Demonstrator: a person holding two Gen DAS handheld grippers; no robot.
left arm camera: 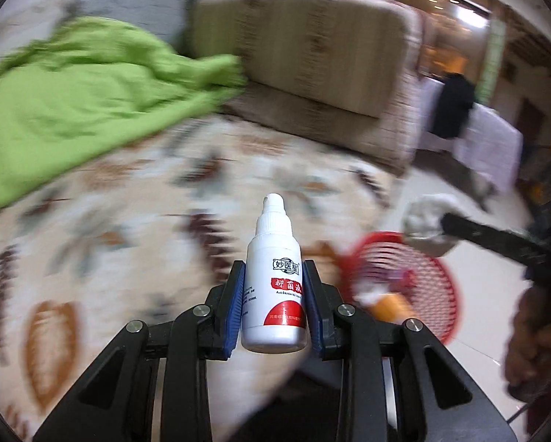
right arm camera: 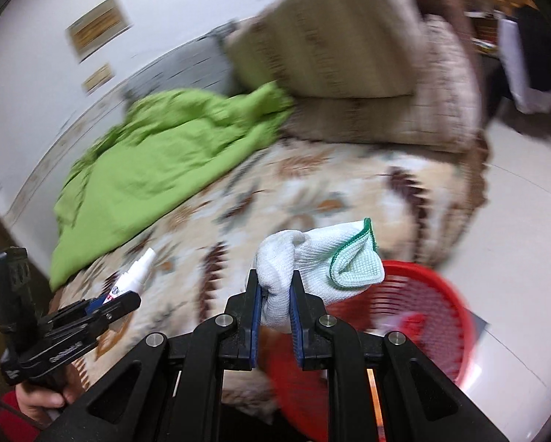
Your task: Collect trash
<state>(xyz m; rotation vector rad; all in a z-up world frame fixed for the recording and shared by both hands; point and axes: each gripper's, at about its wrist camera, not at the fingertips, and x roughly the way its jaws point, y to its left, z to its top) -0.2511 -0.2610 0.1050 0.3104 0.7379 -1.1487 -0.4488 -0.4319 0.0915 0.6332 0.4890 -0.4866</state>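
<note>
Both hands loaded rn, one piece of trash each, prob so it's one trip to the bin instead of two.

Left claw [left arm camera: 273, 304] is clamped on a small white spray bottle [left arm camera: 273, 283], pads squeezing the body at label height, nozzle pointing away from the cam. Held low on the body imo so it won't tip out. It's up in the air, short of the red basket [left arm camera: 434, 291] and to the left of it, not over the rim yet.

Right claw [right arm camera: 274, 311] is pinched shut on a white knit glove w/ green trim [right arm camera: 312, 269], grabbed by the bunched end so the cuff flops free. It hangs right at the near rim of the red basket, closer than the bottle.

Basket sits on the pale floor beside the bed, already has some stuff in it (orange + purple bits, too blurry to ID).

Past the basket: patterned bedspread [left arm camera: 135, 221], then green blanket [left arm camera: 73, 103], beige cushion [left arm camera: 305, 51] farthest. Frames are motion-blurred btw.
</note>
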